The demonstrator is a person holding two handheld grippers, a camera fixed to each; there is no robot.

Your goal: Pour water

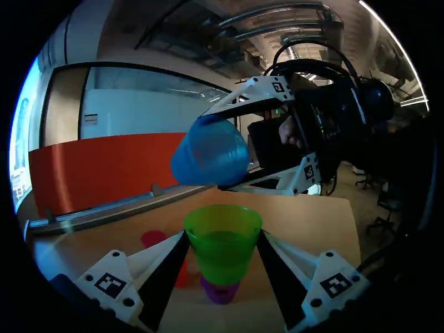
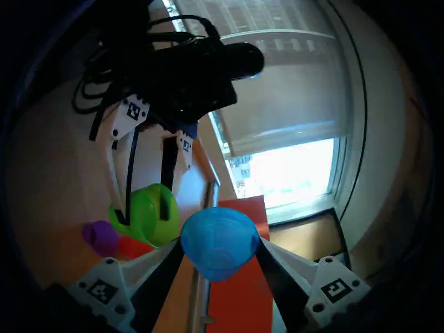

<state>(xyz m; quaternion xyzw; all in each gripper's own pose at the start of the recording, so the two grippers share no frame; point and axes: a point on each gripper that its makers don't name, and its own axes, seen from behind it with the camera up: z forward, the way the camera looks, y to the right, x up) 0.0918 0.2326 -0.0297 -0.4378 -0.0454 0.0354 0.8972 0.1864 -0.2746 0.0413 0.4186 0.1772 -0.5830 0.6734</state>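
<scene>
My left claw [image 1: 223, 236]: clamped on the green cup [image 1: 223, 258], held upright above the table [image 1: 311, 222].
My right claw [image 2: 218, 243]: gripping the blue cup [image 1: 210, 152], tipped just above the green cup.

- My left camera sits level, close behind the green cup [image 1: 223, 244].
- My right camera, rolled sideways, faces that same cup from just behind the blue cup [image 2: 220, 241].

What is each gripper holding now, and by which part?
Left gripper: green cup, by its side walls. Right gripper: tilted blue cup, also by its side walls.
</scene>
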